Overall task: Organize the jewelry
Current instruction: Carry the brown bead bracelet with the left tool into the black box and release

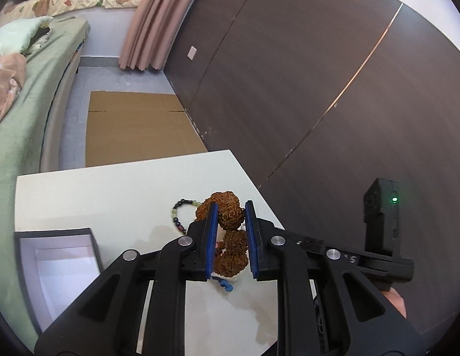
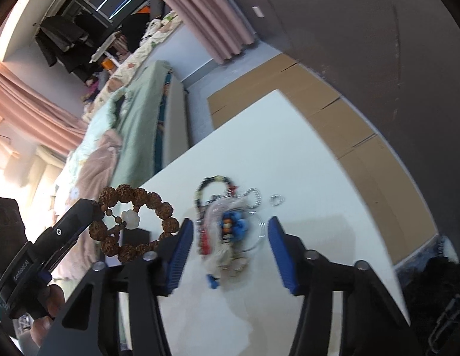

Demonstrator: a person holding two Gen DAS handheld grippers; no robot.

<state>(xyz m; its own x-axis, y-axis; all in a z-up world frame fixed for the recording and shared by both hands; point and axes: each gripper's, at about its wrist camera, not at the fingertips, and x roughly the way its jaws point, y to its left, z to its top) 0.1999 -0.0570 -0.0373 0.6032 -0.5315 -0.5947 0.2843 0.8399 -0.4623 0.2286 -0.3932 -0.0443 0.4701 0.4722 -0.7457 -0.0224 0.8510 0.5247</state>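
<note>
Two grippers work over the white table [image 1: 117,190], and we take things from largest to smallest. Our open grey box [image 1: 56,262] sits at the table's near left corner, its white inside showing; we judge it the likely home for the jewelry. Our left gripper [image 1: 230,237] is clamped on the brown seed-bead bracelet [image 1: 230,216], which from the right wrist view hangs as a full ring, lifted off the table, a white charm [image 2: 130,219] inside it. To do this step well, we carry it level over the box and lower it inside before easing the pads apart, so the loop does not snag on the rim. Our right gripper [image 2: 228,250] stands wide apart, holding nothing, above the blurred heap of remaining jewelry [image 2: 227,231], next to a dark beaded bracelet [image 2: 213,188] and small silver rings [image 2: 276,199].
</note>
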